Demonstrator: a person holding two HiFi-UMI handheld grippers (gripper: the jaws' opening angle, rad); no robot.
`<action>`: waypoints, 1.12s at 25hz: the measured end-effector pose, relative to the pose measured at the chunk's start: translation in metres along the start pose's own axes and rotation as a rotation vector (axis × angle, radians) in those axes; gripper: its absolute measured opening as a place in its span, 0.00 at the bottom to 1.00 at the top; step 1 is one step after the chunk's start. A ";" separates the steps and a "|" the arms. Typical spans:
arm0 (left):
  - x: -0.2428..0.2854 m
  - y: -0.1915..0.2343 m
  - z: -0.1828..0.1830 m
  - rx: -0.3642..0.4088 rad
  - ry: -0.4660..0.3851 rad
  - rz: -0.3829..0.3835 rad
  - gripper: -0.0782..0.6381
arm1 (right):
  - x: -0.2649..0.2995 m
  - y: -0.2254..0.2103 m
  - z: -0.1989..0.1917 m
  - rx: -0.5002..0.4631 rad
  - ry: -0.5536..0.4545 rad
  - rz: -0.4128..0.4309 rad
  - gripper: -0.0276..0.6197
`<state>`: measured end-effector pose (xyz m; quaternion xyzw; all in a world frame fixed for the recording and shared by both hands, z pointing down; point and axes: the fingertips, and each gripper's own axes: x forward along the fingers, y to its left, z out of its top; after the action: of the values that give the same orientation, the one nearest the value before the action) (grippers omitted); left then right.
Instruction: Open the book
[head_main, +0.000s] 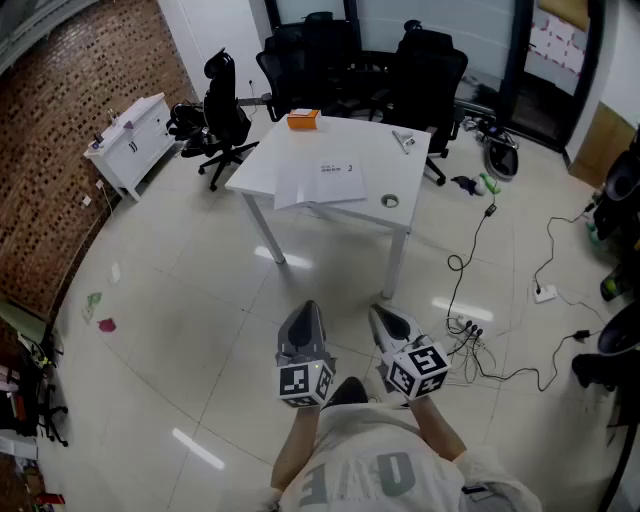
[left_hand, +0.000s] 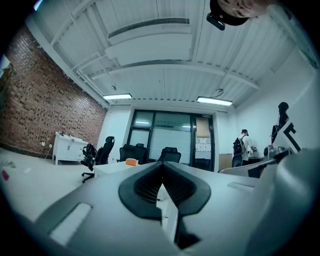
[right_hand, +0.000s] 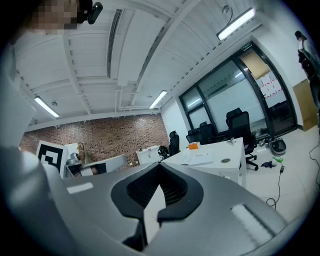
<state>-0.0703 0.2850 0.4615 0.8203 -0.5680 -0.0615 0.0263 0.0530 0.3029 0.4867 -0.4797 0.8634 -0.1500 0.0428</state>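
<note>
Standing off from the white table (head_main: 290, 150), upper centre of frame; the book (head_main: 322, 184) lies on it, apparently closed, well apart from me. Left gripper (head_main: 306, 312): jaws together, empty. Right gripper (head_main: 382, 316): likewise. Step, I judge: approach. Next: close in and reach the cover's edge.

Your shirt (head_main: 345, 432) is white with grey letters (head_main: 368, 478). Your left gripper (head_main: 307, 310) and right gripper (head_main: 379, 314) are grey with black-and-white cubes (head_main: 305, 383).

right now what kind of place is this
Most likely an office meeting room: black swivel office chairs by a white rectangular table, and a glass partition wall behind them.
</note>
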 end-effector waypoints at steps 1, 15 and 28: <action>0.003 -0.001 -0.001 0.001 0.000 -0.001 0.13 | 0.001 -0.001 -0.001 0.004 0.001 0.003 0.05; 0.020 -0.007 -0.010 0.005 0.024 -0.013 0.13 | 0.010 0.003 -0.001 0.060 -0.033 0.083 0.05; 0.047 0.014 -0.048 -0.049 0.076 0.012 0.13 | 0.034 -0.004 -0.031 0.103 0.066 0.144 0.05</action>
<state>-0.0607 0.2347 0.5077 0.8178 -0.5698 -0.0440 0.0681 0.0310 0.2794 0.5200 -0.4082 0.8878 -0.2067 0.0496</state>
